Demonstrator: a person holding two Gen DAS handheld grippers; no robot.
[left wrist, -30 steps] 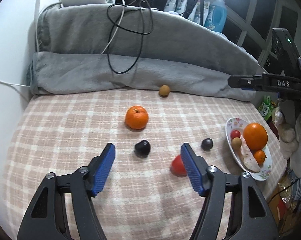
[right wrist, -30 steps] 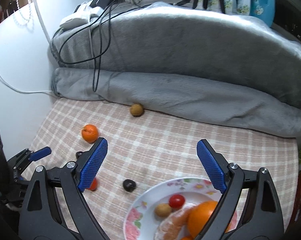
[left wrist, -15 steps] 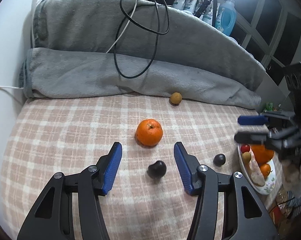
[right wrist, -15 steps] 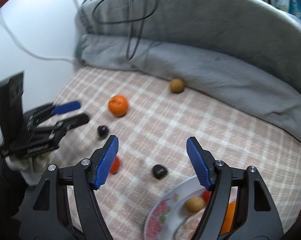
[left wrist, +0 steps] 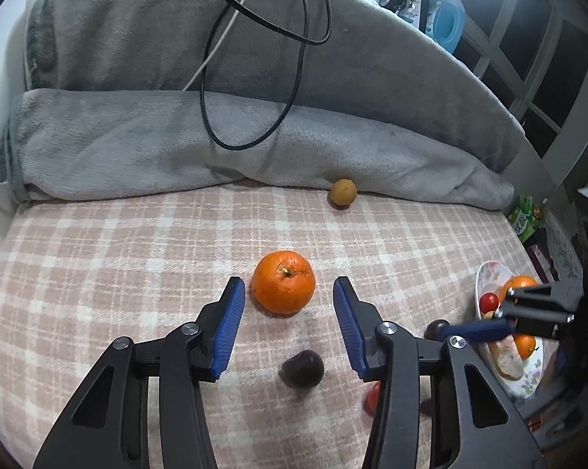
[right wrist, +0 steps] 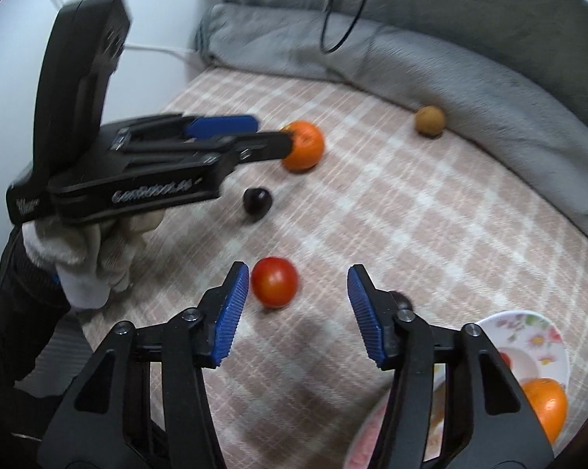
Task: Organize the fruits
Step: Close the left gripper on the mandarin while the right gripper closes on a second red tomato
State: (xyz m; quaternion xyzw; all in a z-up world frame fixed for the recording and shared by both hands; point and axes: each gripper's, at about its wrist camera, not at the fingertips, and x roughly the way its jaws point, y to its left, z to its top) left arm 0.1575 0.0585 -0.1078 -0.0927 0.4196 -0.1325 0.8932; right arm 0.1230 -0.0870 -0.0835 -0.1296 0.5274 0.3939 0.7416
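Now framing the orange at 12 o'clock on the checked bed cover: left tool, jaws just narrowing, apart, not touching. Likewise bracketing the red tomato: right tool, just closing, still spread. Plate at 4 o'clock.

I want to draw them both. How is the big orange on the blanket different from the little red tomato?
The orange is bigger than the tomato. The orange is orange with a bumpy skin and a stem spot; the tomato is red, smooth and shiny. The orange lies in front of the left tongs, the tomato in front of the right tongs. Both are round, lie on the checked blanket, and neither is gripped.
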